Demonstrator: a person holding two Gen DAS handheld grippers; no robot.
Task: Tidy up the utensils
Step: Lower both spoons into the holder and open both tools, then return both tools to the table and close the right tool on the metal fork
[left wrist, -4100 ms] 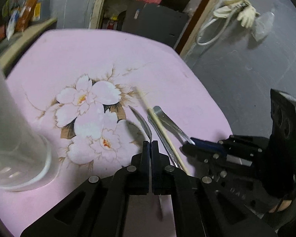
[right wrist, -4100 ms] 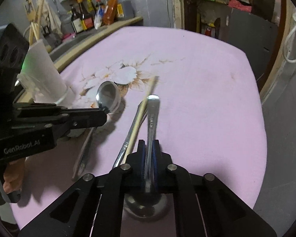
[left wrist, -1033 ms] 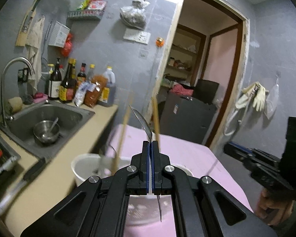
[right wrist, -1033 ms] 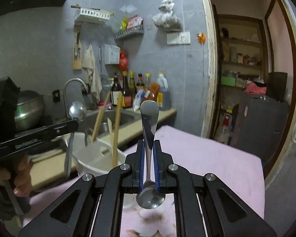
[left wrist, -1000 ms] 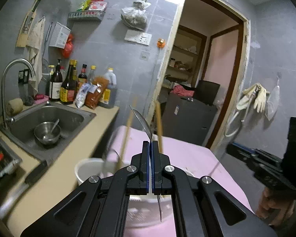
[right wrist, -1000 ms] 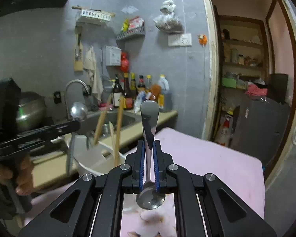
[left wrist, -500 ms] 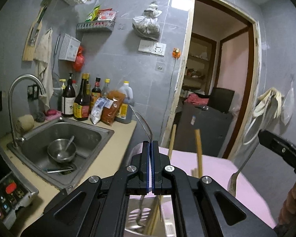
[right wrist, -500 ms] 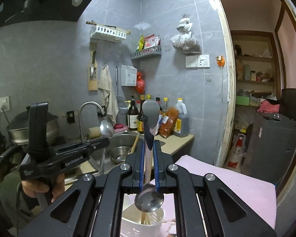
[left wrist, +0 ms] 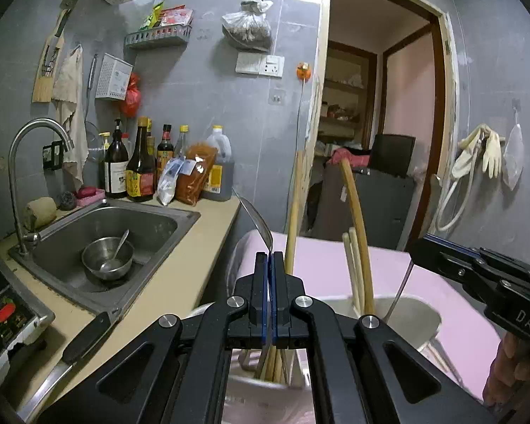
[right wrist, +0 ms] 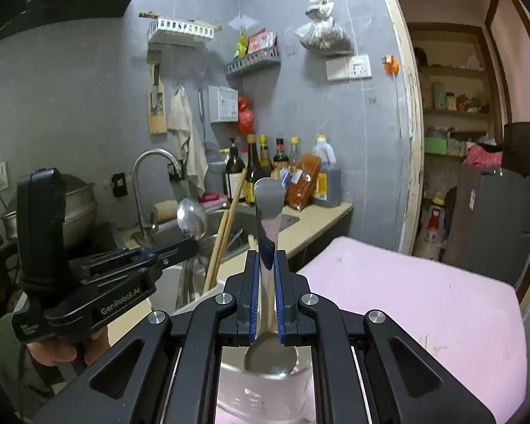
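Observation:
My left gripper is shut on a steel spoon, whose bowl points up and whose handle runs down into a translucent cup. Several wooden chopsticks stand in that cup. My right gripper is shut on a second steel spoon, handle up and bowl hanging just over the cup. In the right wrist view the left gripper and its spoon are at the left, beside the chopsticks. In the left wrist view the right gripper is at the right.
The cup stands on a pink-clothed table beside a counter with a steel sink holding a bowl. Sauce bottles line the wall. A knife lies on the counter edge. A doorway opens behind the table.
Both grippers have sunk toward the cup with their spoons still held. The cup and chopsticks now sit closer under the left gripper, and the right gripper has come in beside it.

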